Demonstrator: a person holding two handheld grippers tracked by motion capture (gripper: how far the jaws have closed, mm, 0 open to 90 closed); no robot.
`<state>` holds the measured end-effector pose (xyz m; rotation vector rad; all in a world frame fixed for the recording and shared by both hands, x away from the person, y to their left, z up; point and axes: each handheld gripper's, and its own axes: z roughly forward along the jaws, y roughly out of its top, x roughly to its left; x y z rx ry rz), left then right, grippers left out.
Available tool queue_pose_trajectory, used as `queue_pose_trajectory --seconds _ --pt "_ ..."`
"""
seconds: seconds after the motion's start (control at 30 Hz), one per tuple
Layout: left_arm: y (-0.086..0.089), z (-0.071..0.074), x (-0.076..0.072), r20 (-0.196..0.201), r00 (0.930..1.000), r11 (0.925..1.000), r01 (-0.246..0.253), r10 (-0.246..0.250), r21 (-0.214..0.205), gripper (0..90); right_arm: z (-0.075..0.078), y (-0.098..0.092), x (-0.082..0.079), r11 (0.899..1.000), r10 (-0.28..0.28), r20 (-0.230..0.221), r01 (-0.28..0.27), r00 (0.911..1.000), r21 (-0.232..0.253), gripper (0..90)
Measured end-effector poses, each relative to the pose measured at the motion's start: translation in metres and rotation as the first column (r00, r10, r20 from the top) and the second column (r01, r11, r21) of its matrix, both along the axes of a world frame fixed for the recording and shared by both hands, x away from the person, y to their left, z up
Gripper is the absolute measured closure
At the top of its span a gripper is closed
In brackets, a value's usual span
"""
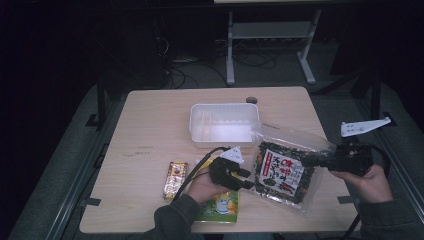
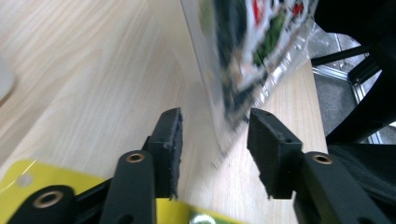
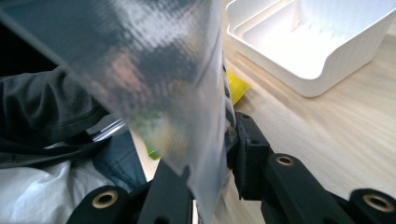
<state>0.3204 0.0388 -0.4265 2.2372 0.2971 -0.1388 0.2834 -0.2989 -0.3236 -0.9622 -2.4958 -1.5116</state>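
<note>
the step in hand is a hand-over of the snack bag (image 1: 282, 172): the right hand-held gripper (image 1: 306, 161) pinches the bag's clear upper edge, its jaws pressed onto the film, as the right gripper view shows with the plastic between the pads. the left hand-held gripper (image 1: 246, 178) stands spread, jaws apart, with the bag's lower corner (image 2: 229, 126) hanging between the pads but not pressed.

the bag hangs tilted above the right part of the worktop (image 1: 150, 125), just in front of the white tray (image 1: 224, 125).

judgement: the next move calls for carrying the bag over the tray's rim and lowering it in without the loose film folding.

the bag is clear plastic with a dark printed label, green pieces inside, and a limp, crinkled top.
</note>
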Motion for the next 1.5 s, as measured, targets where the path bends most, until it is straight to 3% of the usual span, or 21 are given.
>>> queue_pose_trajectory --seconds 0.1,0.47,0.63,0.87,1.1,1.5 --pt "0.012 0.004 -0.004 0.013 0.9995 0.9995 -0.03 0.03 -0.003 51.7 0.005 0.0 -0.001 1.0 -0.008 0.017 0.008 0.9998 -0.001 77.3" --pt "0.06 0.01 -0.02 0.045 0.9939 0.9932 -0.103 0.1 0.054 39.3 0.027 0.013 0.005 0.998 -0.06 0.097 0.063 0.9934 -0.027 77.3" --pt "0.077 0.016 -0.026 0.061 0.9896 0.9898 -0.133 0.13 0.049 35.1 0.037 0.022 0.011 0.997 -0.068 0.118 0.072 0.9907 -0.034 77.3" --pt "0.095 0.023 -0.035 0.091 0.9832 0.9856 -0.163 0.158 0.045 30.4 0.049 0.035 0.021 0.995 -0.08 0.144 0.088 0.9863 -0.048 77.3" --pt "0.114 0.025 -0.04 0.093 0.9766 0.9795 -0.198 0.194 0.035 26.5 0.06 0.05 0.034 0.993 -0.087 0.177 0.1 0.9804 -0.065 77.3" --pt "0.136 0.025 -0.049 0.125 0.9592 0.9656 -0.259 0.253 0.026 23.2 0.072 0.075 0.06 0.993 -0.079 0.209 0.095 0.9747 -0.068 77.3"
